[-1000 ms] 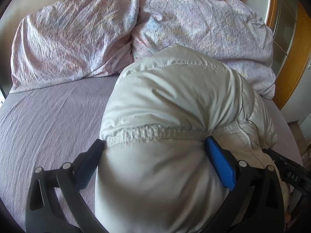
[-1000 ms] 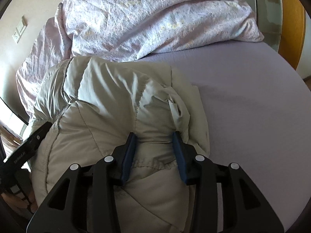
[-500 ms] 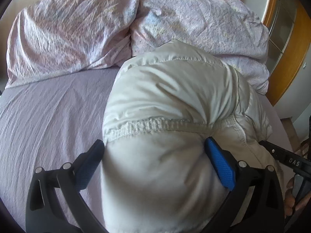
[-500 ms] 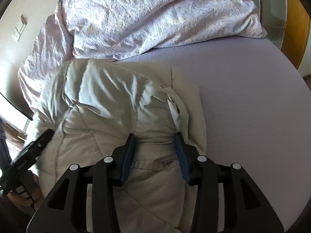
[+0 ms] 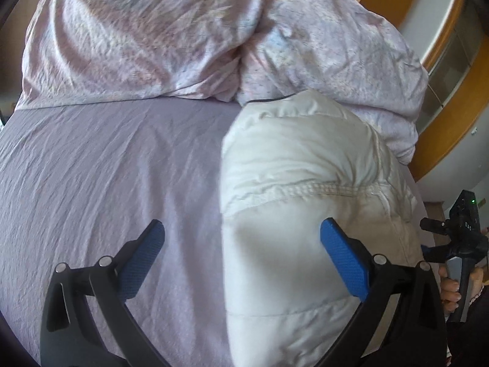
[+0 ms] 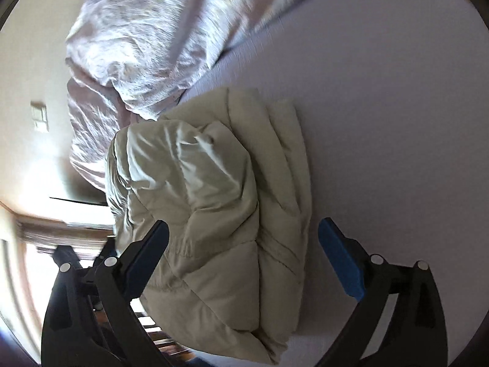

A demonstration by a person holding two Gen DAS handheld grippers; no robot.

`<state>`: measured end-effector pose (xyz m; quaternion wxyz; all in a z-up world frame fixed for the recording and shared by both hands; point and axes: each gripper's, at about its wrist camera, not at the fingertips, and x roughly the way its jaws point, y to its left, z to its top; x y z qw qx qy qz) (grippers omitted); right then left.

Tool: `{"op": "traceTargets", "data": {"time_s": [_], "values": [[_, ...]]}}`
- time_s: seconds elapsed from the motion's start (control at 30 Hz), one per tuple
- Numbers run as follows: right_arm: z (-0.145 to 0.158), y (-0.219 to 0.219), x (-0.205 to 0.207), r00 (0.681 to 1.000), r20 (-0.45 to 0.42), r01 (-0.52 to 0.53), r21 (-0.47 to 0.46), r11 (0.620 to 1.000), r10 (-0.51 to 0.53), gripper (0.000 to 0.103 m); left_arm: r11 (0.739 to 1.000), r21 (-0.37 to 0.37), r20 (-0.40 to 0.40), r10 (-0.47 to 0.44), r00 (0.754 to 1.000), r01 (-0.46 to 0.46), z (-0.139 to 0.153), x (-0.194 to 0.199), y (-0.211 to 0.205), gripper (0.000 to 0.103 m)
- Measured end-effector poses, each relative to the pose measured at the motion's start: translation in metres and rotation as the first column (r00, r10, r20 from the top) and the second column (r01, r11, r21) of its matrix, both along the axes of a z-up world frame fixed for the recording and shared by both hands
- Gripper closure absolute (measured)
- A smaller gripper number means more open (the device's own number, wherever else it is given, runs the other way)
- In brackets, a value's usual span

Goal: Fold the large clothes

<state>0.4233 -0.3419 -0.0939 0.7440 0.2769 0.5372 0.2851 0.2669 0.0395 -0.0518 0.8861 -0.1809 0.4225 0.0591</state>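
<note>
A cream padded jacket (image 5: 299,183) lies folded in a bundle on the lilac bed sheet (image 5: 107,168). My left gripper (image 5: 241,253) is open, its fingers wide apart; the jacket's left edge lies between them and nothing is gripped. In the right wrist view the same jacket (image 6: 220,202) sits near the bed's edge. My right gripper (image 6: 244,250) is open above it, holding nothing. The right gripper's body also shows at the right edge of the left wrist view (image 5: 461,238).
Two floral lilac pillows (image 5: 152,36) lie at the head of the bed, just behind the jacket. A wooden wardrobe (image 5: 452,91) stands to the right. A wall with a light switch (image 6: 39,116) is on the far side.
Both grippers have let go of the jacket. The right gripper opened and lifted back, tilting. The left gripper shifted left, so the jacket now sits towards its right finger.
</note>
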Motion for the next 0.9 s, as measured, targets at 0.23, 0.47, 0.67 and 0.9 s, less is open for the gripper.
{"op": "traceTargets", "data": {"time_s": [0.23,0.47,0.67,0.9], "values": [[-0.023,0.021,0.013,0.99,-0.111,-0.09,0.02,0.996,0.092,0.001,0.999,-0.053,-0.009,-0.016,1.0,0.015,0.0,-0.002,0.01,0.002],[-0.023,0.044,0.017,0.986,-0.097,-0.128,0.053,0.99,0.133,0.001,0.995,-0.07,-0.019,-0.065,0.998,0.064,0.0,0.0,0.012,0.002],[-0.021,0.04,0.007,0.991,-0.019,-0.13,0.106,0.986,0.133,0.034,0.991,-0.083,-0.036,-0.108,0.994,0.105,-0.004,0.006,0.012,0.002],[-0.015,0.042,0.003,0.992,0.019,-0.125,0.099,0.987,0.124,0.043,0.978,-0.134,-0.039,-0.166,0.985,0.159,-0.009,0.015,0.015,0.002]]}}
